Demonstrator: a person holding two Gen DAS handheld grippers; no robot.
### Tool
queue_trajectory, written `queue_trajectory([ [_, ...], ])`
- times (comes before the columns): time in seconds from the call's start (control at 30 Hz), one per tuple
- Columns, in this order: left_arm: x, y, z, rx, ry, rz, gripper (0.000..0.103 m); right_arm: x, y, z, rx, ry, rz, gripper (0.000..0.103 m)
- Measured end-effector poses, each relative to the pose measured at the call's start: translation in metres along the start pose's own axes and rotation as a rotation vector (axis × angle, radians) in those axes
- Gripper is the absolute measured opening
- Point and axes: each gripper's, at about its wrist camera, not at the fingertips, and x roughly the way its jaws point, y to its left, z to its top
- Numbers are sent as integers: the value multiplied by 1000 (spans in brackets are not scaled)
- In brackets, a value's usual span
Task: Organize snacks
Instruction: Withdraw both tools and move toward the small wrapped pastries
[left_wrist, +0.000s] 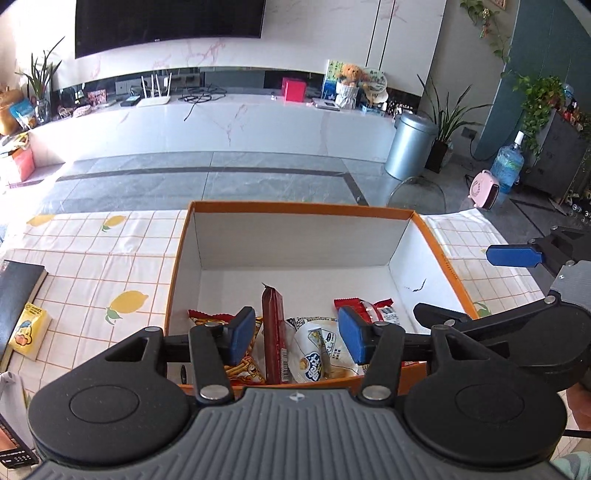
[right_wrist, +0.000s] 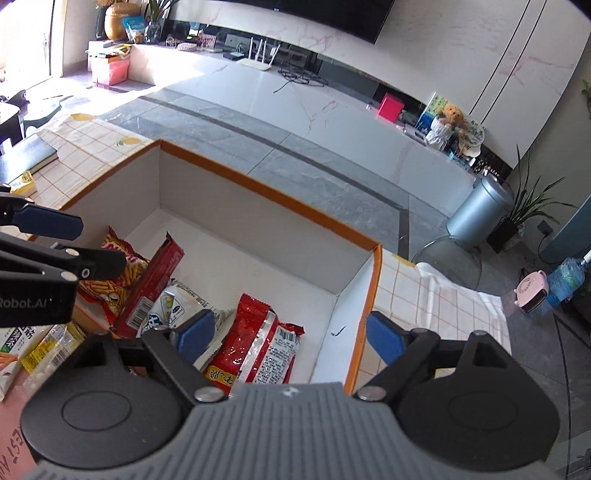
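I'm looking across a living room with grey stone floor tiles and a long white marble-veined media bench under a dark television. Nearer me, a tablecloth (left_wrist: 92, 258) of white fabric with an orange grid and printed lemons covers the table, and on it sits an open cardboard box (left_wrist: 295, 210) with orange rim and plain white inner walls.

The snacks lie bunched at the box's near end. A dark red wafer bar (left_wrist: 274, 332), long and slim in glossy foil, runs with its long axis from near wall toward the far wall, propped up on the packets beside it. Left of it is a crinkly orange-red packet of stick snacks (left_wrist: 245, 363). Right of the bar lies a rounded white pouch (left_wrist: 317, 350) with blue lettering. Further right, a shiny red noodle packet (right_wrist: 255, 343) lies flat, its long axis also running away from me, barcode end toward the right wall.

My left gripper (left_wrist: 293, 334) hangs over the near end of the box, blue pads spread wide, holding nothing. My right gripper (right_wrist: 284, 338) is likewise released and empty, one pad over the noodle packet, the other just outside the box's right wall.

A black book (left_wrist: 18, 291) and a small yellow carton (left_wrist: 29, 330) rest on the cloth, well left of the box.
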Motion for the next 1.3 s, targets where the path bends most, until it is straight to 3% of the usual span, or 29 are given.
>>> queue_trajectory([
  [0.4,-71,-23,-26,17,-110,5,61,-104,11,-28,-2,-181,-37,86],
  [0.7,-99,-22,-66,7,-145,-12,61,-155,24,-85,62,-275,2,86],
  [1.03,-95,-18,-120,21,-146,-7,62,-159,45,-164,230,-337,13,80],
  [1.17,-83,-19,-136,23,-132,-14,62,-144,57,-183,298,-331,25,75],
  [1.3,-68,-21,-144,22,-101,-18,61,-128,69,-194,283,-310,25,71],
])
